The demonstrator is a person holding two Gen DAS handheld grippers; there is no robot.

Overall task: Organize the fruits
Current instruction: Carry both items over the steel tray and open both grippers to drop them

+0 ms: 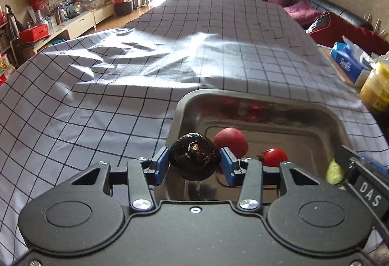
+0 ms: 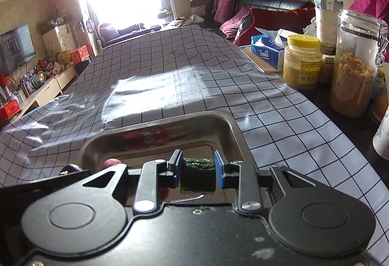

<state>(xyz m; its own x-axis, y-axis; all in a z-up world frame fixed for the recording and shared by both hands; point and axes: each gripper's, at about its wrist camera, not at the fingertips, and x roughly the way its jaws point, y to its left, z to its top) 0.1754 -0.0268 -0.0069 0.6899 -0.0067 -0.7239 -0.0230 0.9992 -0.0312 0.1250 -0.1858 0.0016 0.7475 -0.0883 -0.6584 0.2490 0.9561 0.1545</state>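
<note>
Low in the frame, the left gripper (image 1: 194, 164) is clenched on a wrinkled, dark water chestnut (image 1: 194, 156), probably hard and light, gripped across its middle. The right gripper (image 2: 198, 167) clamps a cucumber chunk (image 2: 198, 175) by its cut ends; likely firm but slippery, over the steel tray (image 2: 233, 130).

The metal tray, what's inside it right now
Inside the metal tray lie a dull red round fruit and a shiny red tomato. The grippers, holding a dark fruit and a cucumber piece, cover its near floor.
</note>
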